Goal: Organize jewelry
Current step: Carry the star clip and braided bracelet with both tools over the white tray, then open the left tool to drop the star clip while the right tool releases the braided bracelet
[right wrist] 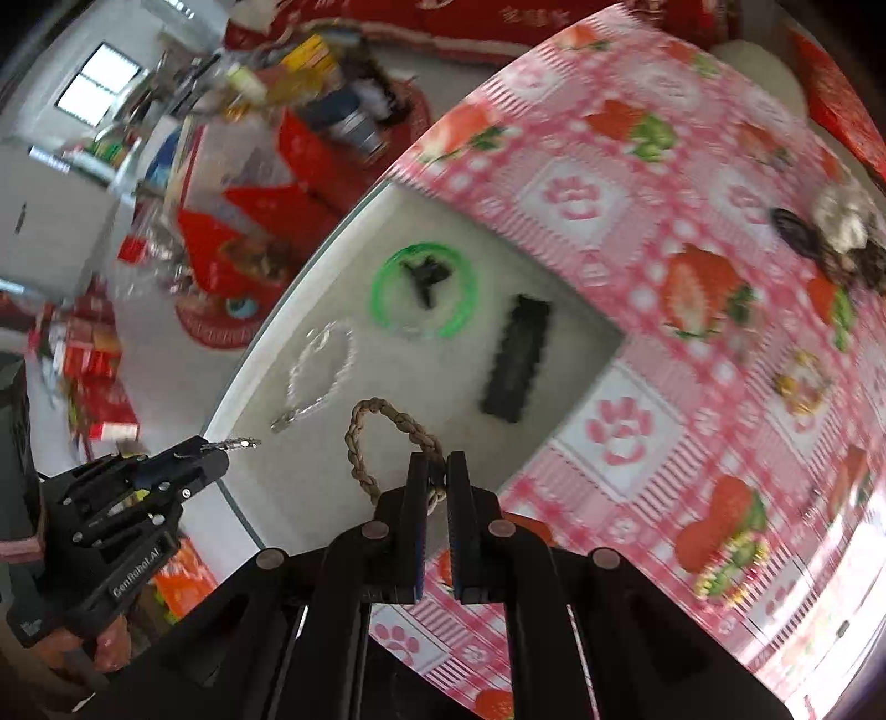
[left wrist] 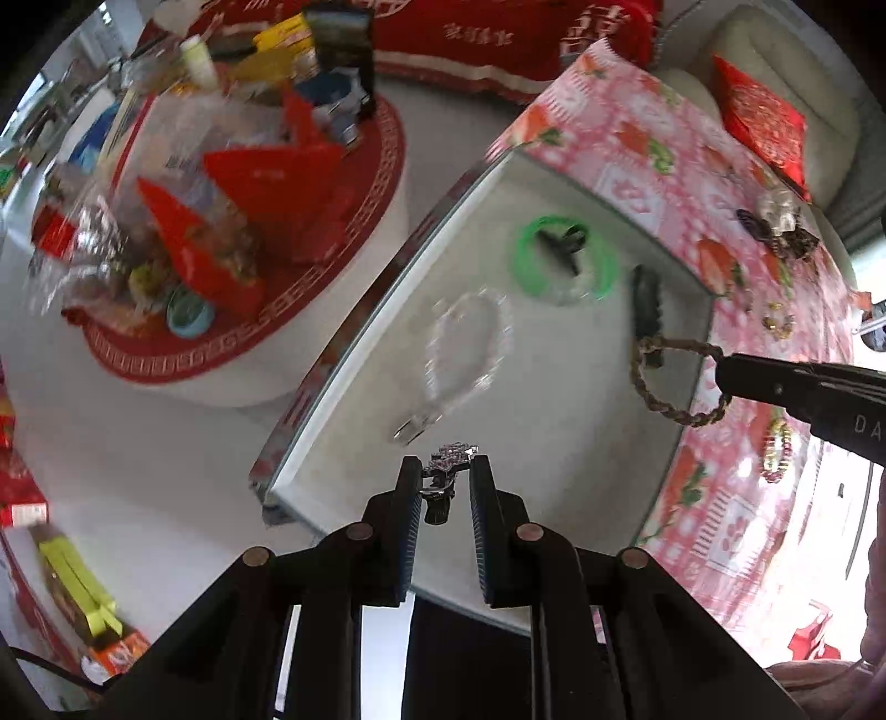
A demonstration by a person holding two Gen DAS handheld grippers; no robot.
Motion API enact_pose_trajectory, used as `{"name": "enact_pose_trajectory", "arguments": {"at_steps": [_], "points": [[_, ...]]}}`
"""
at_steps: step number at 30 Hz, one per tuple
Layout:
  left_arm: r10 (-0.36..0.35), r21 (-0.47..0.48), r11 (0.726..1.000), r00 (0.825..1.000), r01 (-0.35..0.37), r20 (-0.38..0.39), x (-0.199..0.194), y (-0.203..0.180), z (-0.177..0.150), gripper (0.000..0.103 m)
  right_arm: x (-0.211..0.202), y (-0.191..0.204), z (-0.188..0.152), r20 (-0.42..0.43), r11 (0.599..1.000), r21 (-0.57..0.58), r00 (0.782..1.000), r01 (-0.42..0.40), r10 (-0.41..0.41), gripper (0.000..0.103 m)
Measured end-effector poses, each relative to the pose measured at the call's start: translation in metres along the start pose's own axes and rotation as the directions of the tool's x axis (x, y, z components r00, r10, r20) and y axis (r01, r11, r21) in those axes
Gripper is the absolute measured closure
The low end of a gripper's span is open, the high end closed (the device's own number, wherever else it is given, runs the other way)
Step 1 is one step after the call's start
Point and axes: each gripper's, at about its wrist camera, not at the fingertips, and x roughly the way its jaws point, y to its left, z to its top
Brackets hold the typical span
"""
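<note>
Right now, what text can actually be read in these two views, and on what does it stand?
"GenRobot.AI": on the side of the left gripper, seen from the right wrist.
"DA", cut off by the frame edge: on the right gripper, seen from the left wrist.
White characters on the red cloth: too blurred to read.
Print on the boxes on the floor: too blurred to read.

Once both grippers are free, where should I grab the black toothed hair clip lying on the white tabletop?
Take the black hair clip across its narrow width near the middle, coming straight down from above. It lies flat and long on the bare white tabletop, with toothed long edges that give the pads purchase. The green bangle sits apart from its far end, so a mid-body grip should stay clear.
</note>
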Motion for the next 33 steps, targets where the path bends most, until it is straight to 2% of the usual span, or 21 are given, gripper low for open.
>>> {"name": "enact_pose_trajectory", "arguments": {"at_steps": [6,13,21,33], "points": [[0.021,-0.02,1.0,0.999,-0.022,-0.024,0.023,0.01,-0.009,0.08,0.034,0.018,0.008,-0.062,0.999,-0.031,0.998,-0.005,0.003,0.096],[0.031,-0.035,0.999,0.999,-0.032,-0.037,0.044,0.015,-0.005,0.08,0.062,0.018,0.017,-0.104,0.999,-0.016,0.994,0.03,-0.032,0.096],[0.066,-0.007,0.998,0.998,-0.066,-0.022,0.053,0.01,-0.002,0.08,0.081,0.002,0.036,-0.099,0.997,0.073,0.995,0.039,-0.032,0.096],[0.121,0.032,0.992,0.992,-0.12,-0.027,0.052,0.001,-0.009,0.08,0.101,0.007,0.043,-0.12,0.997,0.052,0.991,0.061,-0.054,0.096]]}}
